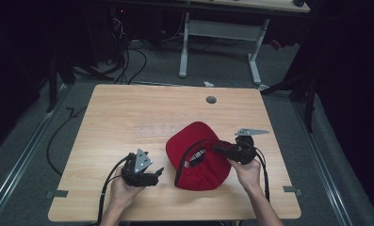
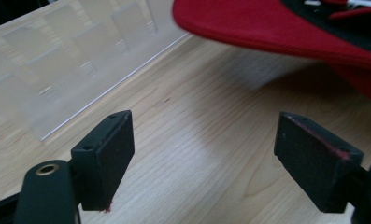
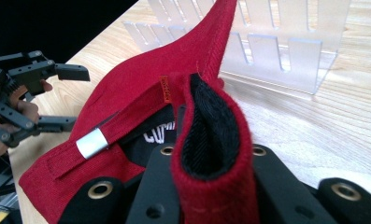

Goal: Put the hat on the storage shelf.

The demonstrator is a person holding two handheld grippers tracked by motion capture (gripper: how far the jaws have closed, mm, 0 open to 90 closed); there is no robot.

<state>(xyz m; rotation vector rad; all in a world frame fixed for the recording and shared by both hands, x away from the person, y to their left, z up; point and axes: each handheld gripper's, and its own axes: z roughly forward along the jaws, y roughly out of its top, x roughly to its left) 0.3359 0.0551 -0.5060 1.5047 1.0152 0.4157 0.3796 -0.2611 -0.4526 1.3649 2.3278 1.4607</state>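
A red baseball cap (image 1: 199,157) is seen upside down on the near right part of a light wooden table (image 1: 128,117), its black-lined inside facing up and its brim toward the far side. In the high view, the right gripper (image 1: 217,149) is held by the person's right hand (image 1: 246,170) at the cap's right edge, a grey three-cornered plate (image 1: 251,132) carried on top. In the right gripper view, a fold of the cap's rim (image 3: 213,140), red outside and black inside, is pinched between the two black jaws, which are pressed together on the cloth. A red adjusting strap with a silver metal clasp (image 3: 92,143) is shown lying across the cap's back opening, and white lettering, too partial to be read, is visible on the black lining. A clear acrylic slotted stand (image 3: 286,51) is seen on the table just behind the cap.

The left gripper (image 1: 157,173) is held by the left hand (image 1: 123,188) near the table's front edge, just left of the cap and apart from it. In the left gripper view, its jaws are shown spread wide above bare wood, nothing between them; traces of red lint are seen on the pads (image 2: 321,149). The cap's edge (image 2: 276,28) lies beyond the jaws.
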